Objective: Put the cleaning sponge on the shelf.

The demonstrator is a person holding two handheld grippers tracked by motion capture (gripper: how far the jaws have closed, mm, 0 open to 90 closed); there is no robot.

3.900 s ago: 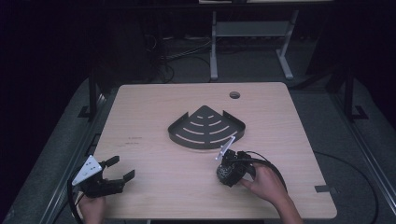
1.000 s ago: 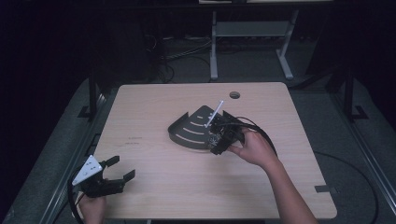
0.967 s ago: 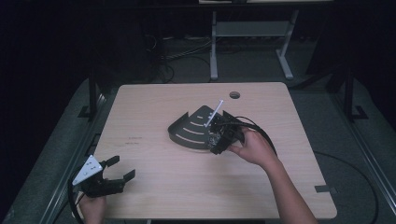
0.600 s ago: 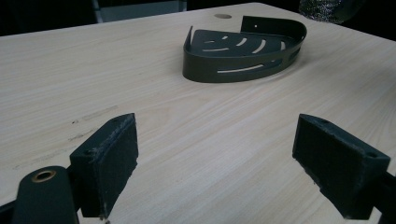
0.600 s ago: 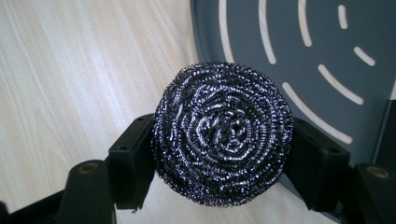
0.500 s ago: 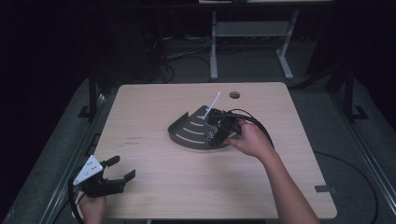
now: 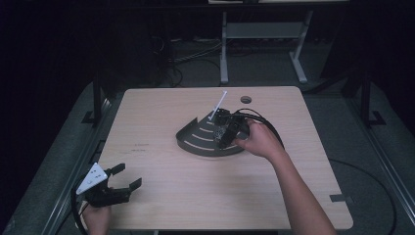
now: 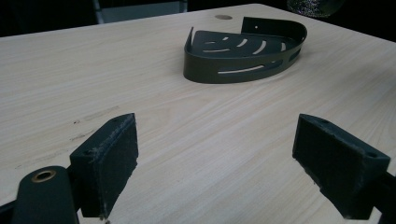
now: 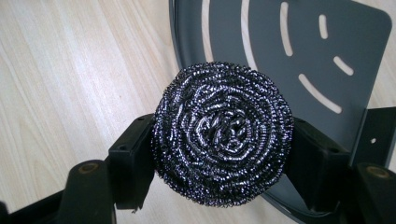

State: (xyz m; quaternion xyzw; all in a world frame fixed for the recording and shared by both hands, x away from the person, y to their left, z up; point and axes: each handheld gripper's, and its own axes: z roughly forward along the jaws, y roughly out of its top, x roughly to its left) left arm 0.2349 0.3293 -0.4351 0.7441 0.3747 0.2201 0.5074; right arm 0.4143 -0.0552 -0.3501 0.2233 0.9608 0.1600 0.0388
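Pale wooden table (image 7: 161, 122), dark slotted corner tray (image 7: 195, 142) resting on it, seemingly flat

The desk (image 7: 161, 122) sits evenly lit under soft overhead light; the room around it is nearly black, shadows faint.

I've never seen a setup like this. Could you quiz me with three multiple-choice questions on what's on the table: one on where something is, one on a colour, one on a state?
1. Where is the steel wool scourer?
A. Lying at the table's near edge
B. Between the right gripper's jaws, above the corner rack
C. On the floor

2. What colour is the corner rack?
A. White
B. Red
C. Dark grey

3. How does the left gripper stand?
A. Jaws wide open, holding nothing
B. Shut on the scourer
C. Shut on the rack

Answers:
1 B, the right gripper view shows the scourer squeezed between both pads with the slotted rack behind it.
2 C, it looks dark grey against the pale wooden table.
3 A, the left gripper view shows bare table between its pads.
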